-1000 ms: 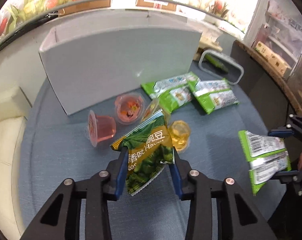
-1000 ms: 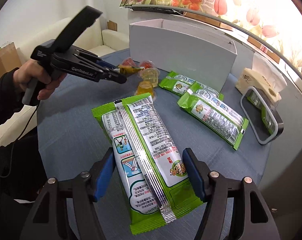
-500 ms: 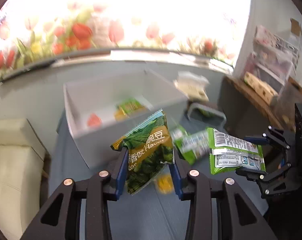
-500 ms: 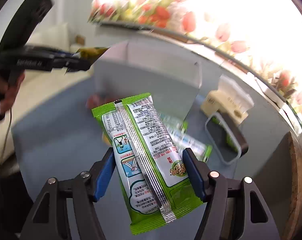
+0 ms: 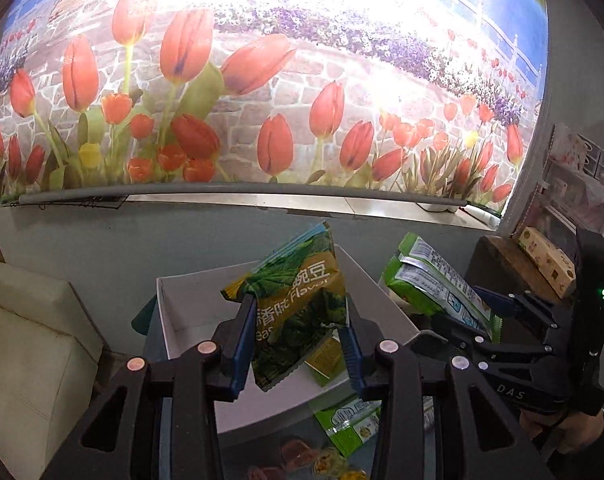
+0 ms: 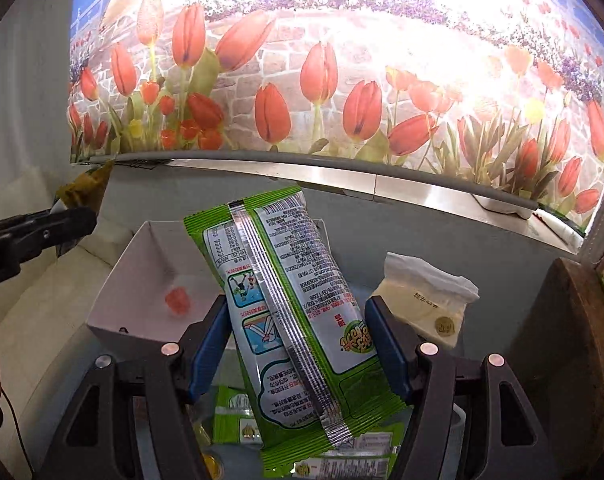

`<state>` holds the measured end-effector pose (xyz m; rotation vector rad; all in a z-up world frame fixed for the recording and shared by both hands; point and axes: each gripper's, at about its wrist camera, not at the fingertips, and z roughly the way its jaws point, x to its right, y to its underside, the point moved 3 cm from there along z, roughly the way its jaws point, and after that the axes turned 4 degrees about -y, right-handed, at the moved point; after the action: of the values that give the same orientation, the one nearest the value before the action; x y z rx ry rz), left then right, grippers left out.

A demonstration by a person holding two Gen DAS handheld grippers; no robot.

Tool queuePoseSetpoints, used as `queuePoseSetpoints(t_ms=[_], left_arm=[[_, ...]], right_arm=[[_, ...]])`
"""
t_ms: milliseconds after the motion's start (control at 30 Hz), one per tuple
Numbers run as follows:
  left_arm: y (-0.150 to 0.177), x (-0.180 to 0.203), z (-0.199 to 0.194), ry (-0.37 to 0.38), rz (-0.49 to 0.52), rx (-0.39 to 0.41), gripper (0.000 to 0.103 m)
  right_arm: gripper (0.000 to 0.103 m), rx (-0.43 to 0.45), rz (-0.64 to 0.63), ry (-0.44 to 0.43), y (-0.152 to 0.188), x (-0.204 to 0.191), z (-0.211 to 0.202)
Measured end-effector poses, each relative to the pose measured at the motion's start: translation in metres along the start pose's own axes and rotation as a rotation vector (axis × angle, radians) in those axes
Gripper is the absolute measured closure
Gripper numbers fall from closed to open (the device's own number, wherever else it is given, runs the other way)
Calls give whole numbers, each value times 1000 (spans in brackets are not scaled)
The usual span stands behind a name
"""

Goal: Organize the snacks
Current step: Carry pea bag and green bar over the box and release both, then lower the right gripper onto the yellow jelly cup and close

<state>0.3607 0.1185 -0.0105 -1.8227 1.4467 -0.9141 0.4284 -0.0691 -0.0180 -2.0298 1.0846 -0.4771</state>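
Observation:
My left gripper point(image 5: 296, 340) is shut on a green-and-yellow pea snack bag point(image 5: 298, 308) and holds it in the air over the open white box point(image 5: 174, 320). My right gripper point(image 6: 298, 344) is shut on a long bright-green snack packet point(image 6: 290, 304), also held above the white box point(image 6: 114, 300). The right gripper and its packet point(image 5: 434, 284) show at the right of the left wrist view. A red jelly cup point(image 6: 177, 300) lies inside the box. A yellow-green packet point(image 5: 322, 356) also lies in the box.
More green packets point(image 5: 350, 424) and jelly cups point(image 5: 294, 450) lie on the blue table in front of the box. A tissue pack point(image 6: 426, 300) stands right of the box. A cream sofa point(image 5: 26, 340) is at the left. A tulip mural covers the wall behind.
Both grippers have risen from the table with their bags and moved forward over the white box. The views now look at the wall instead of down at the table.

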Motion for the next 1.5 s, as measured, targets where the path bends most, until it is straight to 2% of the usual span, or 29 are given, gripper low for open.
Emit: queuePoseSetpoints(t_ms=[300, 400, 467, 533, 600, 700, 933, 1033, 1167, 1267, 1433, 1500], left_arm=[[14, -21, 71, -47, 38, -83, 58], [23, -26, 84, -37, 49, -122, 52], [28, -29, 93, -33, 62, -163, 17], [32, -31, 92, -59, 70, -143, 0], [33, -34, 86, -45, 67, -111, 0], [34, -36, 85, -25, 50, -139, 0], [42, -31, 62, -30, 74, -121, 0], [52, -29, 48, -13, 60, -121, 0], [80, -25, 25, -25, 73, -130, 0], [109, -22, 5, -12, 68, -142, 0], [159, -13, -26, -40, 77, -152, 0], [183, -14, -39, -33, 31, -170, 0]], right_arm=[[28, -33, -8, 0, -30, -9, 64], [25, -48, -24, 10, -32, -12, 75], [22, -59, -35, 16, -32, -14, 82], [19, -60, -52, 44, -30, -15, 84], [13, -42, -49, 60, -29, -11, 82], [13, -44, -14, 39, -28, -6, 80], [13, -22, 3, 31, -19, -4, 62], [13, -7, 14, 25, 0, -3, 44], [13, -12, 19, -29, 46, -12, 17], [13, -49, -15, -33, 92, -27, 5], [13, -130, -51, -56, 166, -55, 2], [13, -168, -45, -71, 188, -64, 7]])
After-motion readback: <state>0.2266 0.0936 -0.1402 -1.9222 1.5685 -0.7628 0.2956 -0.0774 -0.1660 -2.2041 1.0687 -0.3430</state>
